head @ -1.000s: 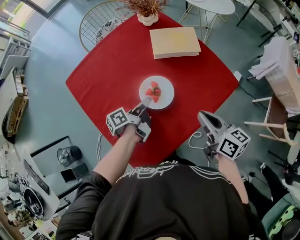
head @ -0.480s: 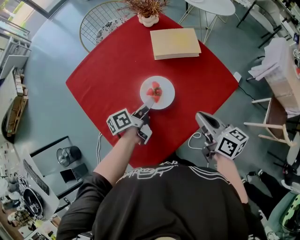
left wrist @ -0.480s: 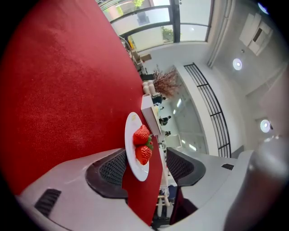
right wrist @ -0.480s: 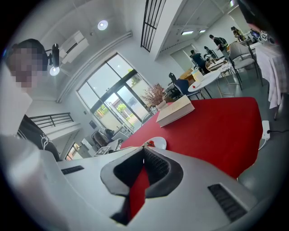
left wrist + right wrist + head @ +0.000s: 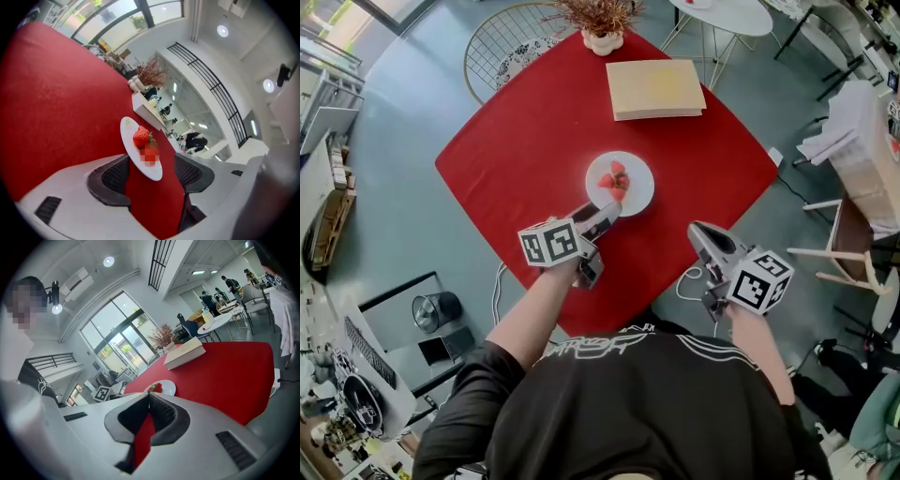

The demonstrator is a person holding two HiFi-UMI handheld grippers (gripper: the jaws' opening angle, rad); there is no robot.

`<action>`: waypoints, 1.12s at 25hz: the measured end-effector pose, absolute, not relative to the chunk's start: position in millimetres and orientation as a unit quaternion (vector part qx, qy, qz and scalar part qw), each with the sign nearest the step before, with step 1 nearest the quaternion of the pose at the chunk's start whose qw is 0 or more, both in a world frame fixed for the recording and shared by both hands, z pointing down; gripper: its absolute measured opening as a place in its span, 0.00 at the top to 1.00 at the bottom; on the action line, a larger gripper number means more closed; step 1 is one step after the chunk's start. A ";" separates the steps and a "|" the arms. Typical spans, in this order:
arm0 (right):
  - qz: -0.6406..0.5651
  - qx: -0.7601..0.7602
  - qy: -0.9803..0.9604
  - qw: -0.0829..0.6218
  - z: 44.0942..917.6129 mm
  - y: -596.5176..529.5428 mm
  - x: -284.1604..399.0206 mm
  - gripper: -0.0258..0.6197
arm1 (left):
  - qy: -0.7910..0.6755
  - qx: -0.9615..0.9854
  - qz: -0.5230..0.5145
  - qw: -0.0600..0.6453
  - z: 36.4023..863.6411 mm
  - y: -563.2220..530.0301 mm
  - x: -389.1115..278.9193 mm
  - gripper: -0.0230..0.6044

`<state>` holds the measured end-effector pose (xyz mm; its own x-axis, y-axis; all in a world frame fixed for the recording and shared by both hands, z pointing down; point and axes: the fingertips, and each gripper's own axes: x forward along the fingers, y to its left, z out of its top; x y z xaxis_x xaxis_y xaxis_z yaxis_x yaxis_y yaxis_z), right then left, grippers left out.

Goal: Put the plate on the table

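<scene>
Red cloth covers the square table on which one white plate sits near the middle, carrying a small heap of strawberries too tightly bunched to count; from the head view alone come the whole tabletop, the person's dark printed shirt and both tools at once, the left gripper reaching to the plate's near rim, the right gripper hanging off the table's near edge, well apart from the plate; only the left gripper view shows that tool's two black ribbed pads standing wide, the jaws having just been opening, with the plate's near rim in the gap and neither pad pressing on it; only the right gripper view shows its jaws drawn together at the tips with nothing between them, and a few people at far tables behind; counted across the views: two grippers, two marker cubes, one plate, one tan book at the far side, one potted plant at the far corner, one wire chair beside it.
</scene>
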<state>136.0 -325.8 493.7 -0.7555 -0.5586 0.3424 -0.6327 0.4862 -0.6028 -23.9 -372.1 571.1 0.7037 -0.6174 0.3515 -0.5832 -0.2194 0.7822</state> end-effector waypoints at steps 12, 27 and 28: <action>0.375 0.333 -0.864 0.056 496.0 -320.3 118.7 0.95 | -0.334 0.868 0.271 0.247 601.2 -340.9 -13.1 0.45; 0.375 0.334 -0.864 0.052 491.8 -312.4 116.5 0.95 | -0.353 0.852 0.308 0.233 605.2 -335.9 -29.3 0.50; 0.373 0.333 -0.864 0.052 490.2 -310.8 115.6 0.95 | -0.360 0.852 0.300 0.233 600.5 -335.3 -32.4 0.51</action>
